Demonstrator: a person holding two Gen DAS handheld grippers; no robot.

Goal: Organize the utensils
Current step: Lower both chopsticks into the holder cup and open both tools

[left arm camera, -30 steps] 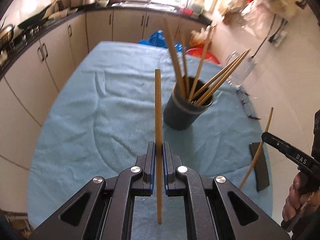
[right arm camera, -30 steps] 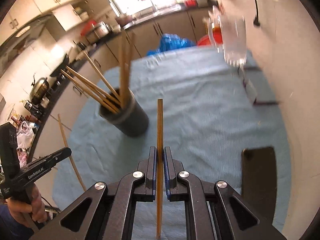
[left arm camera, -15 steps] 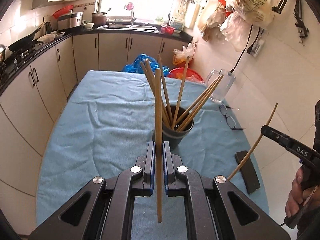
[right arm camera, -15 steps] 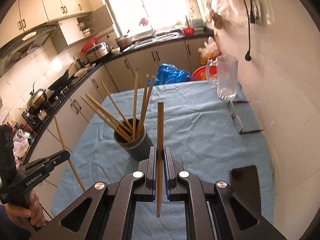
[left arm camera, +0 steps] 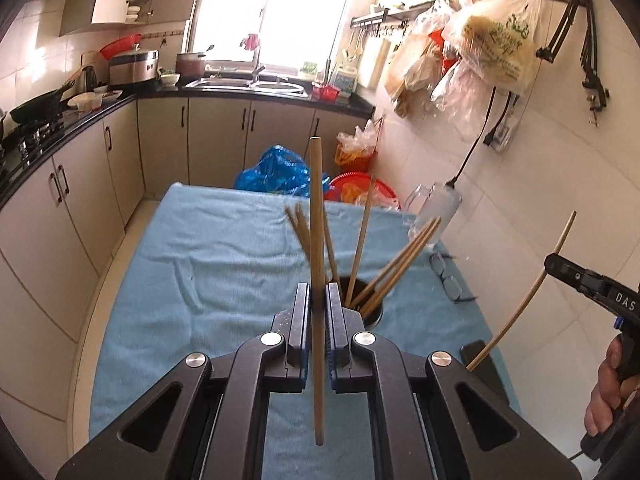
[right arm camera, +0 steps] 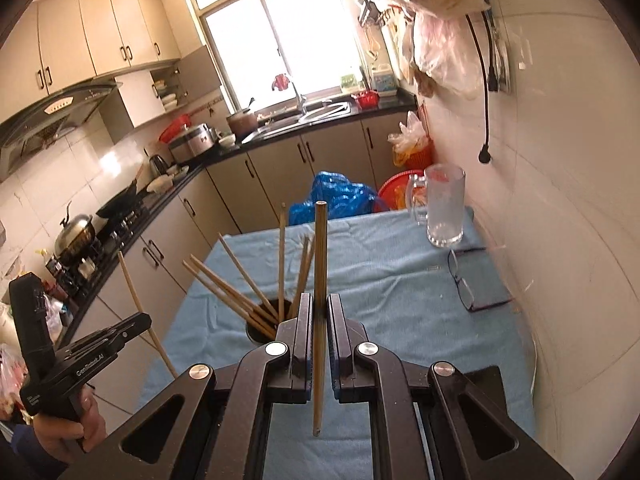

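My left gripper (left arm camera: 318, 300) is shut on a wooden chopstick (left arm camera: 317, 216) that stands upright between its pads. My right gripper (right arm camera: 319, 308) is shut on another wooden chopstick (right arm camera: 320, 256), also upright. A dark round holder (left arm camera: 370, 312) with several chopsticks fanned out stands on the blue cloth just beyond both grippers, mostly hidden behind the fingers; it also shows in the right wrist view (right arm camera: 262, 330). Each gripper with its chopstick shows in the other's view, right gripper (left arm camera: 552, 266) and left gripper (right arm camera: 140, 322).
The table has a blue cloth (left arm camera: 224, 264). A glass mug (right arm camera: 444, 208) stands at the far right, glasses (right arm camera: 468, 288) lie near the wall, and a black phone (left arm camera: 480, 360) lies at the near right. The white wall borders the table's right side. Cabinets stand left and behind.
Both grippers have tilted up and drawn back from the holder, so it now sits lower and nearer the fingers. Each still grips its chopstick.
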